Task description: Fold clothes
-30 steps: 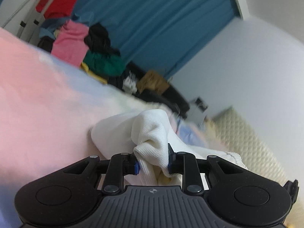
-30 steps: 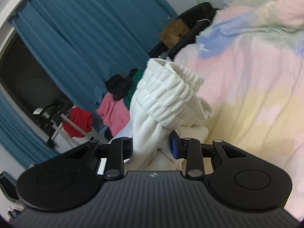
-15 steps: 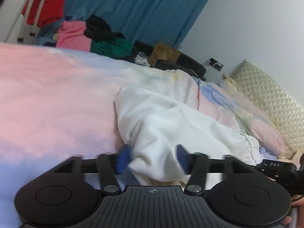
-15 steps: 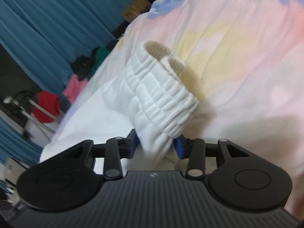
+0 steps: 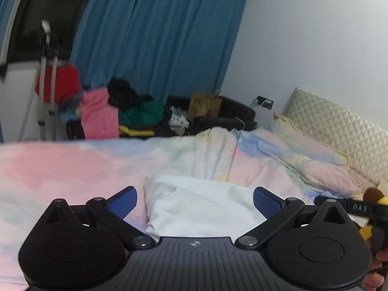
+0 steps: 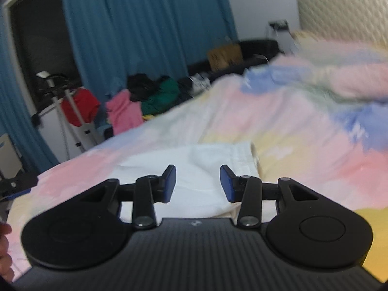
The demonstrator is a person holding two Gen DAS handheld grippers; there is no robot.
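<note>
The white garment (image 5: pixel 201 208) lies folded on the pastel bed (image 5: pixel 72 169). The left gripper (image 5: pixel 195 200) has just spread its jaws wide — nothing between them. The right gripper (image 6: pixel 197 181) stands half open over the cloth, gripping nothing.

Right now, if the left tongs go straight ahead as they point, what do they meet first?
Most likely the white garment lying on the pastel bedcover, directly between and ahead of the open left tongs; depth is uncertain.

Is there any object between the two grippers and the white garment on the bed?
Nothing visible. The white garment lies flat on the bedcover just ahead of the open left gripper and the open right gripper, whose jaws hold nothing.
</note>
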